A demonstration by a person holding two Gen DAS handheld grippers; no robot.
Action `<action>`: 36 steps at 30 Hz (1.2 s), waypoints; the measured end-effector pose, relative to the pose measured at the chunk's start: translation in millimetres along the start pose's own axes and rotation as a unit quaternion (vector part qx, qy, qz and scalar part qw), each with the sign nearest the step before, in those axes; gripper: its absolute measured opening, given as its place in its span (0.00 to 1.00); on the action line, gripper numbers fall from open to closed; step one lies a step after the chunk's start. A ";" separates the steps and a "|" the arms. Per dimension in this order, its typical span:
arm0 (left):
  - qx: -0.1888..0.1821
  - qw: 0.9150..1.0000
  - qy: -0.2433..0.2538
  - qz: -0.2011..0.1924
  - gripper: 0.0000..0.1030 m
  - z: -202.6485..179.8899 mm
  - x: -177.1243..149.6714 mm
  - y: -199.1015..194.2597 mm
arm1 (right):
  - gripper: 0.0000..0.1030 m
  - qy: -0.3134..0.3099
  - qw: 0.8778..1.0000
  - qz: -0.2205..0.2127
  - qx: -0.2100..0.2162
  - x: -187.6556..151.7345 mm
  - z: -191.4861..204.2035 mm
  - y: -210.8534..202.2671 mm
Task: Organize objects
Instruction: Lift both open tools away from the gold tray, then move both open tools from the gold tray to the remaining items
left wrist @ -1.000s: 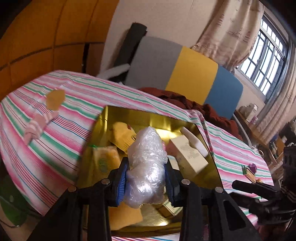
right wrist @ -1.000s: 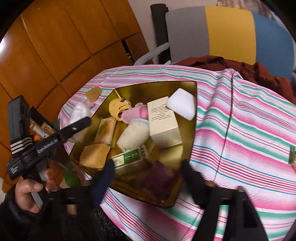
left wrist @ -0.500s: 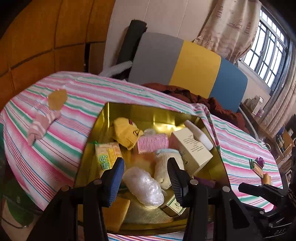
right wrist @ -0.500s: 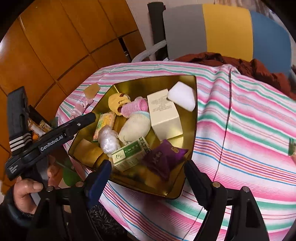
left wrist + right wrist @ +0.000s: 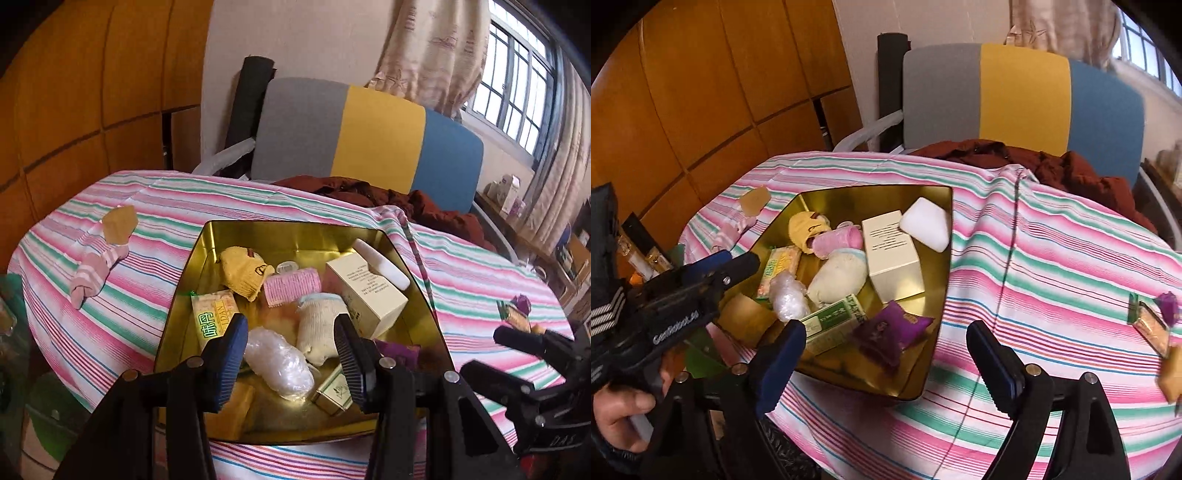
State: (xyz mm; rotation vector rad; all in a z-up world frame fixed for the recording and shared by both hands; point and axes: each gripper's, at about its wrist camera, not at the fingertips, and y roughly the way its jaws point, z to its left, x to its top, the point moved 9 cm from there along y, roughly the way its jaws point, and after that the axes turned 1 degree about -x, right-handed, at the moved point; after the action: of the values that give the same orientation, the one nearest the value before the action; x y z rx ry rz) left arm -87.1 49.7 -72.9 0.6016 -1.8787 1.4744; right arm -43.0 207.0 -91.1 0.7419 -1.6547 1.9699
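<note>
A gold tin tray (image 5: 295, 230) (image 5: 940, 314) sits on the striped tablecloth and holds several items. A clear plastic bundle (image 5: 279, 363) (image 5: 788, 295) lies in it, loose between and beyond my left gripper (image 5: 291, 347), which is open over the tray's near side. Around the bundle lie a cream sock (image 5: 319, 332), a pink roller (image 5: 291, 290), a yellow sock (image 5: 242, 271), a cream box (image 5: 364, 291) and a purple packet (image 5: 892, 330). My right gripper (image 5: 886, 345) is open and holds nothing, above the tray's near right corner. A pink striped sock (image 5: 98, 269) lies on the cloth left of the tray.
Small snack packets (image 5: 1152, 321) lie on the cloth at the right. A grey, yellow and blue chair (image 5: 369, 133) with dark red cloth (image 5: 388, 199) stands behind the table. Wooden panels (image 5: 74, 92) are to the left. A hand (image 5: 617, 410) holds the left gripper's handle.
My left gripper opened and let go of the plastic bundle, which now lies in the tray. Both grippers pulled back a little from the tray.
</note>
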 end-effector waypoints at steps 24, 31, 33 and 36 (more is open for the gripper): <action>-0.027 0.996 0.088 0.009 0.47 -63.8 -3.4 2.5 | 0.93 0.052 0.996 -0.005 -0.074 -12.8 -75.2 -17.8; -0.047 0.992 0.118 0.009 0.47 -91.2 -2.0 6.6 | 0.93 0.082 0.991 -0.002 -0.110 -18.4 -119.5 -30.7; -0.054 0.990 0.127 0.010 0.47 -99.7 -1.6 7.6 | 0.93 0.093 0.988 -0.003 -0.121 -19.6 -136.5 -36.9; -0.065 0.988 0.141 0.010 0.47 -112.0 -0.7 8.8 | 0.93 0.117 0.983 -0.004 -0.140 -22.0 -164.0 -47.1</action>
State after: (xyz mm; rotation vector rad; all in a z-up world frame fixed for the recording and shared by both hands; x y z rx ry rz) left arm -68.3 160.1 -63.5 0.2976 -1.7454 1.3587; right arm -13.7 376.5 -92.5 0.3939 -1.7295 1.6948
